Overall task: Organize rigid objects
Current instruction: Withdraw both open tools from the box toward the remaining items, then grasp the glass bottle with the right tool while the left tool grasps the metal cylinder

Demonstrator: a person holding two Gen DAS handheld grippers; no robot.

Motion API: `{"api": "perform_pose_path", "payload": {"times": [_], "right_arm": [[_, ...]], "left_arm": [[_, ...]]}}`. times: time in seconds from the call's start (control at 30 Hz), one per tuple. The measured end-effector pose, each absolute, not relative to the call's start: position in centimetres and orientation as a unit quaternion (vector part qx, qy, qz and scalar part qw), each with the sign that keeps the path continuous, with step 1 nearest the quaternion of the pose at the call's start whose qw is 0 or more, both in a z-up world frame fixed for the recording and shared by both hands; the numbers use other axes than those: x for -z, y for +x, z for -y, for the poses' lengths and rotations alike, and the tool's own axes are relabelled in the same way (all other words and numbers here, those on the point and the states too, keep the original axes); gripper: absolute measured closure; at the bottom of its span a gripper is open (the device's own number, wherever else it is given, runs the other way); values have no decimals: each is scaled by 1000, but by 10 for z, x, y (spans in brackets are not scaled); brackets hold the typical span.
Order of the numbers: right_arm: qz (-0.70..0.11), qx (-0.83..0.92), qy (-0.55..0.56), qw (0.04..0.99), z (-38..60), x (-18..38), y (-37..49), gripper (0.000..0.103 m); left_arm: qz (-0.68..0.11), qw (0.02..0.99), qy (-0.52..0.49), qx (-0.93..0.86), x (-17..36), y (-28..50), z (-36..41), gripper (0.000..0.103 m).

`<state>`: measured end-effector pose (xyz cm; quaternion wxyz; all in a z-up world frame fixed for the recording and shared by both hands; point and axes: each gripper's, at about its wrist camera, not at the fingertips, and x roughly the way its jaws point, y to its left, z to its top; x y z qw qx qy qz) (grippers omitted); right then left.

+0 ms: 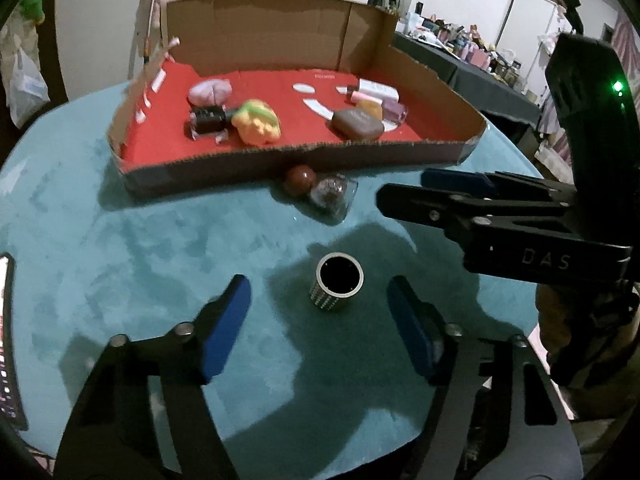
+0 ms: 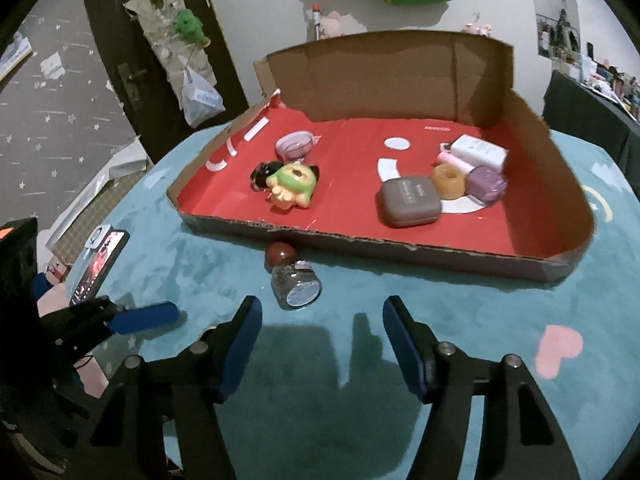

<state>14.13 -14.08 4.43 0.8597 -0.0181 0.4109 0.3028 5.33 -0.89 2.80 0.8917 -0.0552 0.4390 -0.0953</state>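
Observation:
A small silver studded cylinder (image 1: pixel 339 286) with an open top stands upright on the teal cloth, between the blue pads of my left gripper (image 1: pixel 320 322); the pads stand apart from it on both sides, so the gripper is open. My right gripper (image 2: pixel 322 344) is open too and holds nothing. Just beyond its fingertips a glass jar (image 2: pixel 296 286) lies on its side, with a brown ball (image 2: pixel 281 254) behind it against the front wall of the cardboard tray (image 2: pixel 440 256). In the left wrist view the right gripper (image 1: pixel 402 189) reaches in from the right, near the jar (image 1: pixel 332 194).
On the tray's red floor lie a brown case (image 2: pixel 408 200), an orange ring (image 2: pixel 448 180), a purple cube (image 2: pixel 486 184) and a white box (image 2: pixel 478 150) at the right, and a green-yellow toy (image 2: pixel 292 186) and a pink bowl (image 2: pixel 296 144) at the left. A phone (image 2: pixel 100 268) lies at the table's left edge.

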Motion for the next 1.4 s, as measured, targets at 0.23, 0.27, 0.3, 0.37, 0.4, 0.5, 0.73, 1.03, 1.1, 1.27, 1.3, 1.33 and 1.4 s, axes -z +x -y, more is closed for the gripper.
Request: {"api": "perform_pose_path", "payload": {"times": [0.23, 0.27, 0.3, 0.37, 0.4, 0.5, 0.73, 1.03, 1.1, 1.27, 1.3, 1.33, 1.4], "right_arm": [[-415, -313, -45, 853, 122, -35, 152, 46], [-416, -314, -47, 852, 120, -35, 154, 48], [-418, -315, -49, 851, 118, -33, 157, 49], [-421, -315, -53, 849, 114, -31, 160, 53], [-422, -317, -54, 848, 112, -29, 162, 54], [-425, -322, -59, 844, 105, -26, 164, 57], [-432, -323, -71, 839, 95, -17, 169, 64], [-431, -324, -66, 840, 96, -19, 168, 65], [-430, -323, -61, 841, 99, -21, 166, 65], [-427, -327, -45, 842, 108, -30, 159, 65], [-426, -328, -41, 842, 110, -32, 157, 65], [-425, -330, -38, 842, 112, -35, 155, 65], [-421, -334, -30, 843, 117, -40, 150, 66]], "left_arm": [[-447, 886, -70, 100, -15, 60, 8, 55], [-447, 886, -71, 101, -15, 61, 8, 55], [-446, 886, -71, 102, -15, 61, 9, 55], [-445, 886, -74, 105, -15, 62, 8, 60], [-445, 886, -75, 109, -14, 62, 9, 60], [-446, 885, -73, 113, -13, 63, 11, 61], [-445, 884, -80, 119, -11, 67, 12, 71], [-439, 887, -77, 121, -13, 65, 13, 79], [-436, 888, -79, 120, -16, 64, 11, 79], [-431, 891, -84, 115, -20, 61, 7, 79], [-430, 892, -85, 115, -21, 60, 6, 79], [-428, 892, -86, 113, -22, 59, 5, 79], [-425, 894, -88, 112, -25, 58, 3, 79]]}}
